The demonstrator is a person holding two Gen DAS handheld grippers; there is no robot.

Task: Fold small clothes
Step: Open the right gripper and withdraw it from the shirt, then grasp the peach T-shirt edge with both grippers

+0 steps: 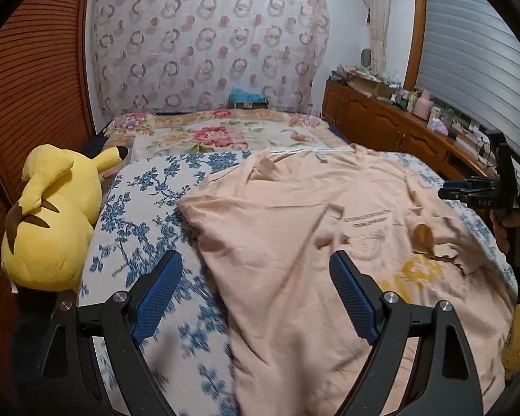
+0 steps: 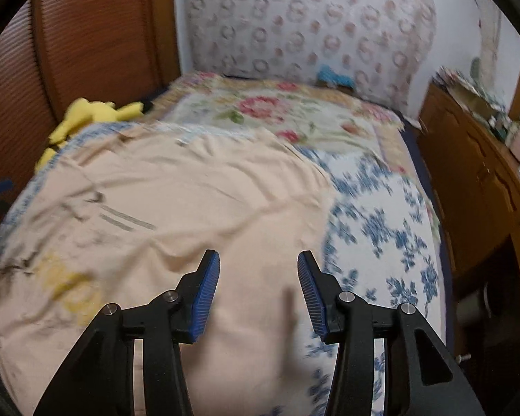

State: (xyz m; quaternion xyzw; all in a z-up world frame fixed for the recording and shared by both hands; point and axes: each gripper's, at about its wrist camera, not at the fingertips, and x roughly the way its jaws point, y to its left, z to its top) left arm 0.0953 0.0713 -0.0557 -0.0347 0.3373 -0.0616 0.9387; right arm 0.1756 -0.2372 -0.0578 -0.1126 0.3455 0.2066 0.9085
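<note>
The peach T-shirt [image 1: 294,228] is spread across the centre of the blue-flowered bedspread [image 1: 145,208], presumably for folding, while the left gripper [image 1: 256,298] is held wide and the right gripper [image 2: 258,294] half-open, both empty.

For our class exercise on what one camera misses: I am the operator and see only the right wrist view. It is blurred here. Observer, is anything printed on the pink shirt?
Observer: Yes. The left wrist view shows lines of small dark text on the shirt and yellow lettering lower down.
Operator: Is the left gripper holding the shirt?
Observer: No. The left gripper is open, above the shirt's edge, with nothing between its pads.
Operator: What is the yellow thing at my left?
Observer: A yellow plush toy, lying on the bed beside the shirt, not touching it.
Operator: Can you see my gripper?
Observer: Yes, the right gripper is at the far side of the shirt.
</note>
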